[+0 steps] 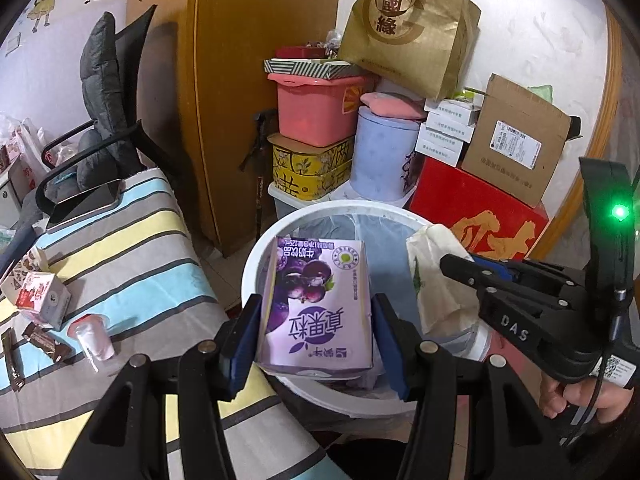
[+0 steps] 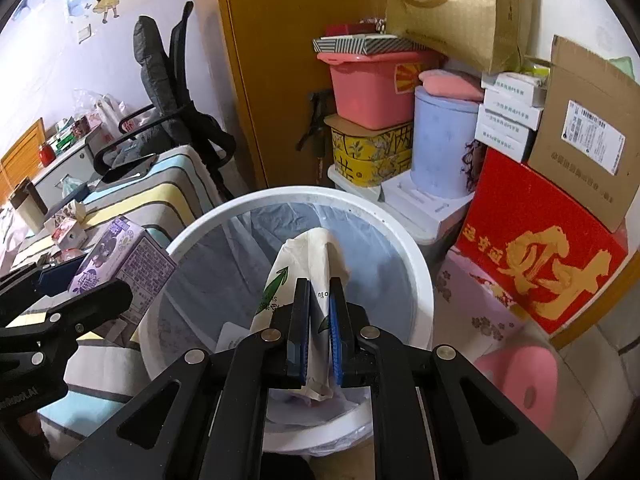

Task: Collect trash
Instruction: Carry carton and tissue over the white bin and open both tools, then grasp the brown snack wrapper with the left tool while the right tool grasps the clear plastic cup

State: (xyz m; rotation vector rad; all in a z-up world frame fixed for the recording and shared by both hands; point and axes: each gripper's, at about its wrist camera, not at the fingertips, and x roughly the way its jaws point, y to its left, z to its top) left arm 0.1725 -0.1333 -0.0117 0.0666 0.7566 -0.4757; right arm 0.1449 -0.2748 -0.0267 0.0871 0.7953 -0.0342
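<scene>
Here the left gripper point(image 1: 316, 332) clamps a purple milk-drink carton point(image 1: 316, 304) between its blue pads, one pad on each long side, and holds it over the near rim of a white round trash bin point(image 1: 256, 264) lined with a clear bag. The right gripper point(image 2: 319, 320) has its jaws nearly together, pinching a crumpled cream paper wrapper with green print point(image 2: 304, 268) above the bin's open mouth. From the right wrist view the carton point(image 2: 124, 264) sits at the bin's left edge. To the left a striped cloth point(image 1: 132, 240) covers a surface that carries a small red-and-white drink carton point(image 1: 40, 294), a small pink-capped bottle lying on its side point(image 1: 94, 338) and dark snack wrappers point(image 1: 42, 340). Behind the bin stand a red gift box point(image 1: 472, 208) and a pink plastic tub point(image 1: 316, 108)
</scene>
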